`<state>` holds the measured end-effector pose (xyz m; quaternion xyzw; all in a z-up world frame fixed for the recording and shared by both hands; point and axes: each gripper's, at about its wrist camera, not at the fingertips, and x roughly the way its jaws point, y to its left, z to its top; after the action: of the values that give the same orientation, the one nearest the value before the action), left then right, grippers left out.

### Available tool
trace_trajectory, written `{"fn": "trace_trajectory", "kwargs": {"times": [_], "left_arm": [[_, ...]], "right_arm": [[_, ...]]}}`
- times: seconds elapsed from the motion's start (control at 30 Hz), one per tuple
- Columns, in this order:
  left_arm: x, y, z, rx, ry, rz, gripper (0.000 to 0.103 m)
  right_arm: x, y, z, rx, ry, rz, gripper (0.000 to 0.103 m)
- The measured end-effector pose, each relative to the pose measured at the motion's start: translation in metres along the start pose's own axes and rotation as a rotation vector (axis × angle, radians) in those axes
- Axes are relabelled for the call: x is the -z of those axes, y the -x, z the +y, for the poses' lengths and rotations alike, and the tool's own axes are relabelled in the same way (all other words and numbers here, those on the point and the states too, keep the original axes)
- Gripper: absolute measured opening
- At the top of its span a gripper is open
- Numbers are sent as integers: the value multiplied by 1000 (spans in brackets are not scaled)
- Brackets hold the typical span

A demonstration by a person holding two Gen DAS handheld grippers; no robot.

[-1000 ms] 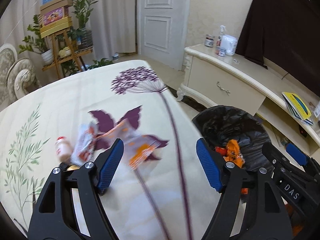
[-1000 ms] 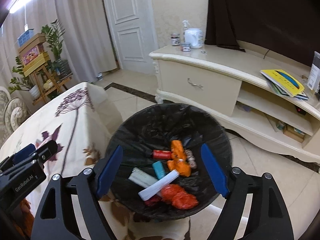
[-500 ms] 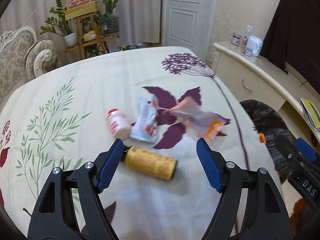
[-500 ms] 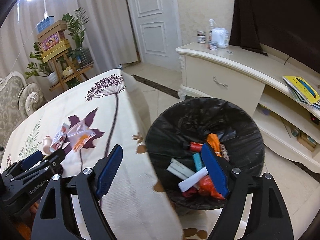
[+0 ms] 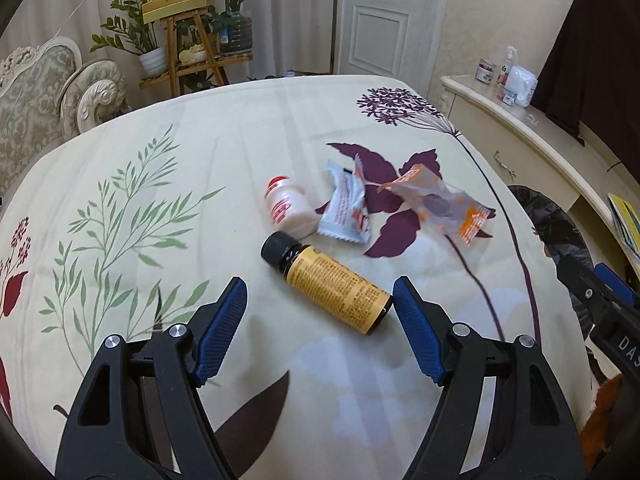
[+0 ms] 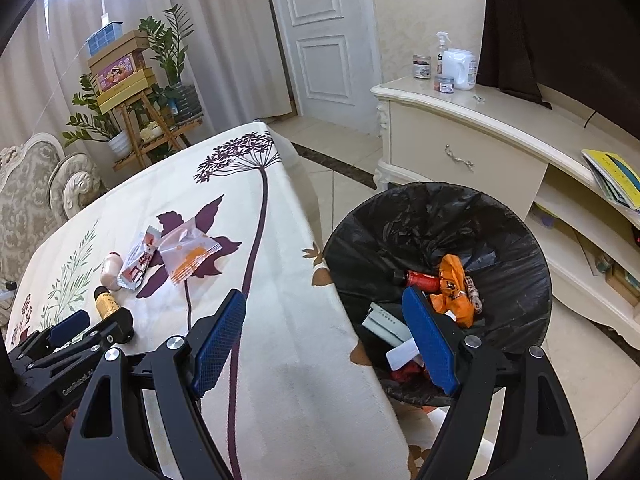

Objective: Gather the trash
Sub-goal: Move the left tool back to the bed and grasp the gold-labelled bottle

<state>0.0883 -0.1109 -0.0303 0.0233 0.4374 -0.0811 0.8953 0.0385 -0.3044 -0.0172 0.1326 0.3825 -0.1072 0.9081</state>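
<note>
Lying on the floral cloth of the table point(image 5: 168, 264), a cylindrical yellow-labelled bottle point(image 5: 326, 282) sits before the left tool point(image 5: 319, 305), jaws apart.

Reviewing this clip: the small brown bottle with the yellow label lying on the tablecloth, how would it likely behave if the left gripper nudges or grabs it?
The brown bottle lies on its side, so a nudge across its length would probably roll it. It looks rigid, so the open left gripper should clamp it without crushing. The glossy label may be somewhat slippery against the pads.
</note>
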Motion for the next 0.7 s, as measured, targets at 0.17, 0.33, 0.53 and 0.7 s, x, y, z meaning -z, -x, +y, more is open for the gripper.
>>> {"fn": "trace_trajectory", "kwargs": {"times": [0.17, 0.33, 0.53, 0.7], "left_arm": [[6, 3, 12, 4, 17, 18, 74], [10, 9, 24, -1, 37, 19, 74], [6, 7, 28, 26, 59, 20, 74], [2, 0, 26, 26, 48, 17, 63]], "right_arm": [[1, 2, 3, -8, 4, 1, 78], [2, 3, 5, -13, 8, 2, 78], [1, 1, 12, -19, 18, 6, 78], [2, 1, 16, -21, 23, 8, 78]]}}
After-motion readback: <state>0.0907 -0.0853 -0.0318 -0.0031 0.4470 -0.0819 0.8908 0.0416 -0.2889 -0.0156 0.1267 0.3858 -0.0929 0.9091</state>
